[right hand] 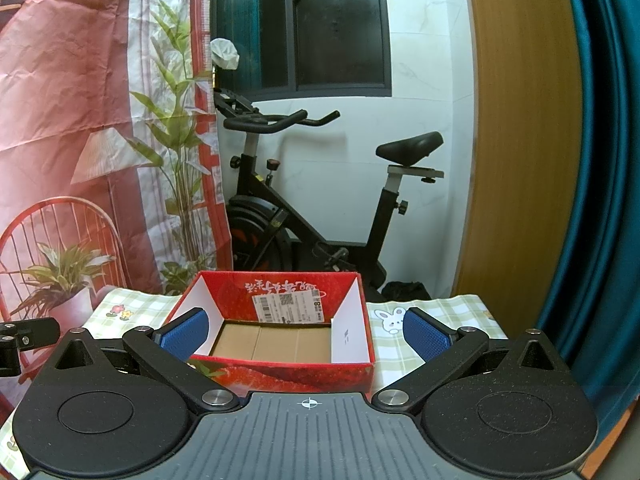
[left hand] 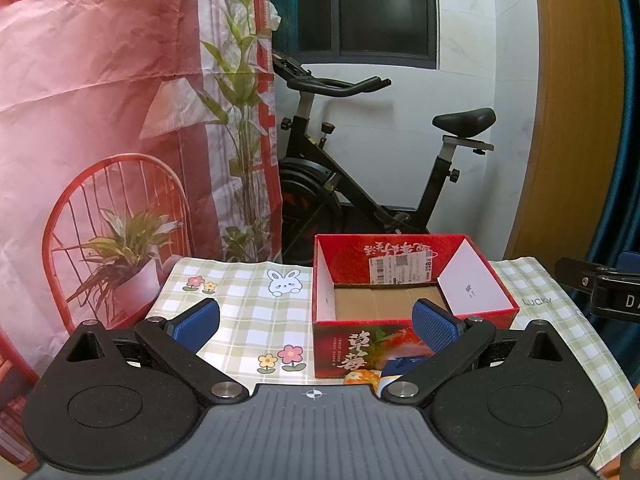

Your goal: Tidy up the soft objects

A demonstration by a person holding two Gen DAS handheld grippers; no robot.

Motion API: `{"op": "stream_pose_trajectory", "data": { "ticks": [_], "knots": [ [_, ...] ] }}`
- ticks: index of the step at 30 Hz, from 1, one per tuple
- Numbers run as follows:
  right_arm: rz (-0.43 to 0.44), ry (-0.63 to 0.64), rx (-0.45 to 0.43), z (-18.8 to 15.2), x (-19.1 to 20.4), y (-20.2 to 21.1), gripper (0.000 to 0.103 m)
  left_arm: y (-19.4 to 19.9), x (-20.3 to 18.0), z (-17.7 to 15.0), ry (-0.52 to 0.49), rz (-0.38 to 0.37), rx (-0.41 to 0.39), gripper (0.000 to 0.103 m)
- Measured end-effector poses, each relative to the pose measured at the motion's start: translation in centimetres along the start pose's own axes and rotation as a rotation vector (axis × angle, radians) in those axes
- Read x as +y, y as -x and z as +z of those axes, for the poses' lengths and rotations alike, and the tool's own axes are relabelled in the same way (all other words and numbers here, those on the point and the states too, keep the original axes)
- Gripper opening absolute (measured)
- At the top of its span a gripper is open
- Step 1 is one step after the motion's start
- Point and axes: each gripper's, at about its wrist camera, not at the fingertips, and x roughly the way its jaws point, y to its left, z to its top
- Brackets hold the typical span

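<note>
Blue ribbed fingers point(left hand: 198, 322) of the left gripper point(left hand: 316, 322) stand wide apart with nothing between them, hovering above the green-and-white checked tabletop point(left hand: 248, 312). Just under its right finger, small soft objects point(left hand: 362, 377), orange-patterned and blue, lie on the cloth against the near wall of the red strawberry-print cardboard box point(left hand: 352, 352); they are largely hidden, so their shape and direction cannot be told. That box sits open-topped, its long axis running left to right, bare brown cardboard showing on its floor and a white shipping label point(left hand: 402, 270) stuck on the inside of its far wall. From the right wrist view, the right gripper point(right hand: 306, 334) is likewise spread wide and grips nothing, its fingers point(right hand: 426, 334) flanking the box point(right hand: 296, 376) from above without touching it. Behind the tabletop stand a black exercise bike point(left hand: 360, 184), a printed red backdrop cloth point(left hand: 100, 100) and a dark window point(left hand: 384, 8).
</note>
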Motion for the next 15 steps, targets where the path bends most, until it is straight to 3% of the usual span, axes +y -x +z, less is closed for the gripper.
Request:
{"op": "stream_pose_trajectory", "data": {
  "ticks": [15],
  "knots": [
    [0.000, 0.000, 0.001, -0.04, 0.03, -0.09, 0.103, 0.01, -0.21, -0.15, 0.001, 0.000, 0.001, 0.103]
  ]
}}
